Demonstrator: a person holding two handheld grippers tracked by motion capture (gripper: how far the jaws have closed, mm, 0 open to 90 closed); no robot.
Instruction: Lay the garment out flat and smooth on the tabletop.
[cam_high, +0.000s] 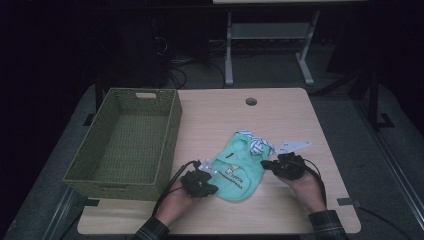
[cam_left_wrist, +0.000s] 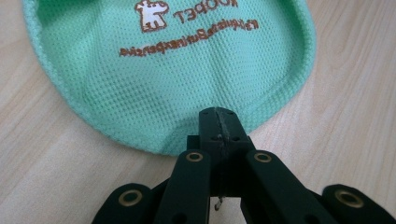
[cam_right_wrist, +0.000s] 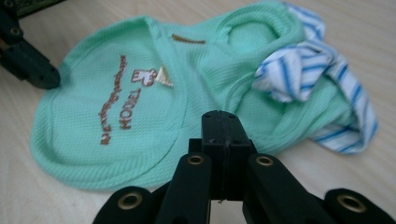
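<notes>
Mint-green mesh is what you have under both tools: a small pet shirt (cam_high: 239, 167) lying flat on the wooden table (cam_high: 280, 210), just right of centre and close to your edge. Nearest you, your left gripper (cam_high: 212, 172) sits at about 8 o'clock of the garment with its jaws closed on the rounded hem (cam_left_wrist: 187, 140); in the left gripper view the cloth puckers right at the closed tips, which suggests a pinch meant to pin or lift that edge. Your right gripper (cam_high: 266, 163) comes in at about 3 o'clock, jaws pressed together over the fabric's side; whether cloth is caught there I cannot tell, since the tips hide the contact. Two holds on opposite sides would let you spread or fold the piece evenly. Its long axis runs from the hem at 7 o'clock, near you, toward the neck at 1 o'clock, where the blue-and-white striped trim (cam_right_wrist: 308, 70) bunches up. The brown printed logo (cam_right_wrist: 126, 109) faces upward between your tools. Farther off at 9 to 10 o'clock stands the green woven basket (cam_high: 172, 125), well apart from the shirt, probably its destination.
</notes>
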